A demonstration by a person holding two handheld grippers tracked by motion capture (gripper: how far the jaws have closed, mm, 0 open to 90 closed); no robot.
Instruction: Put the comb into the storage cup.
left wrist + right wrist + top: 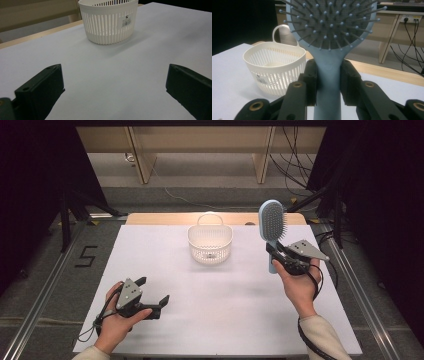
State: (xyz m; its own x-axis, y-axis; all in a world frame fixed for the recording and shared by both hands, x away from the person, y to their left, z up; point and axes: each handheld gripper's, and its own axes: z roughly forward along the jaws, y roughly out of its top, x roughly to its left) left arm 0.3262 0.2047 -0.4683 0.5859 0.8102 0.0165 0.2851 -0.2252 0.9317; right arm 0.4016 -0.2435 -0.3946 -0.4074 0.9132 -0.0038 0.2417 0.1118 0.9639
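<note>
While the left tool (154,292) sits low over the near-left white tabletop (225,320), jaws spread wide with nothing between them, the right tool (276,254) pinches the light-blue hairbrush (271,227) by its handle, upright above the tabletop's right side, bristles facing the person's right. Farther back, mid-tabletop, stands a white slotted basket (210,244), well apart from both.

Overhead plus gripper-mounted views, shared basket (210,244)
</note>
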